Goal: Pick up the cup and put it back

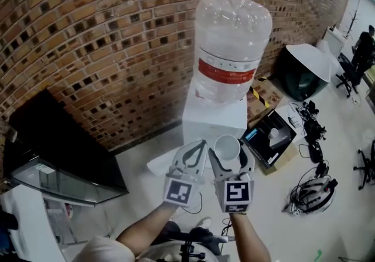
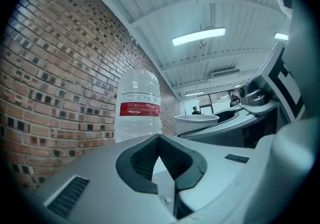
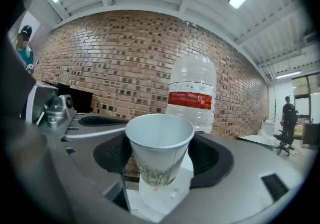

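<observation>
The right gripper (image 1: 229,160) clasps the white paper cup with a faint green print (image 3: 159,153) upright by its sides, just in front of the clear water-dispenser bottle with a red band (image 1: 231,50). It looks light, thin-walled and easily crushed, so a gentle mid-wall squeeze suits it. The left gripper (image 1: 201,145), beside the cup, is closed and empty.

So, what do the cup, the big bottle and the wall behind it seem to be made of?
The cup looks like paper: matte white, faint printed pattern, rolled rim. The bottle seems clear plastic: glossy, see-through, with a red band. The wall is brick: rough, mixed red and dark blocks, pale joints.
</observation>
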`<action>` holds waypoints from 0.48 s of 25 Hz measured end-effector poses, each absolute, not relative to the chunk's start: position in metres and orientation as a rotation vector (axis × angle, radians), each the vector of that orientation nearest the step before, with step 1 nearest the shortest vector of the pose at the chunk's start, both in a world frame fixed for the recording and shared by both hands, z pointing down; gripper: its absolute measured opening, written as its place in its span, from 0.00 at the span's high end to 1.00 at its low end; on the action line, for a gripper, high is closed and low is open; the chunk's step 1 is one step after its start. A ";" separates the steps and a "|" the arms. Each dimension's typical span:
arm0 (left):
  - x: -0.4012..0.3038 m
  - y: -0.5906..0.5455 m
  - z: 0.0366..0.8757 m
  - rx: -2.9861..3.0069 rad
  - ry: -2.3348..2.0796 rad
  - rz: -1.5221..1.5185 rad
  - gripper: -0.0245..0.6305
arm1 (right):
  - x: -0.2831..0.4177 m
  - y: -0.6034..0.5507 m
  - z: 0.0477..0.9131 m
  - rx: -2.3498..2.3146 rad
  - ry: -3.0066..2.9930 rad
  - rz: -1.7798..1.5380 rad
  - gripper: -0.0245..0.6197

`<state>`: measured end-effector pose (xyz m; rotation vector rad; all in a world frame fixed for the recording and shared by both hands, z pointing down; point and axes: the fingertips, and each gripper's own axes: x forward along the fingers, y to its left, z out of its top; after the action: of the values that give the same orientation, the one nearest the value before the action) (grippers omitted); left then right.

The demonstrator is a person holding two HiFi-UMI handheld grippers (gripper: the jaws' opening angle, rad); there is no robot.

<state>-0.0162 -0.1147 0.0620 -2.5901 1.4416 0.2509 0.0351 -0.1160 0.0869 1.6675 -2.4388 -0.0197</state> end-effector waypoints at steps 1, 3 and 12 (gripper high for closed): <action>-0.017 -0.113 0.059 -2.587 1.439 0.260 0.96 | 0.035 -0.115 0.084 1.670 -2.437 -0.026 0.42; -0.018 -0.112 0.056 -2.583 1.433 0.267 0.96 | 0.035 -0.113 0.082 1.674 -2.432 -0.035 0.42; -0.025 -0.114 0.043 -2.578 1.432 0.340 0.96 | 0.026 -0.115 0.081 1.680 -2.427 -0.033 0.42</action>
<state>-0.0249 -0.1135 0.0427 -2.5778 1.4324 0.3404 0.0260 -0.1151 0.0806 1.6797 -2.4267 -0.0328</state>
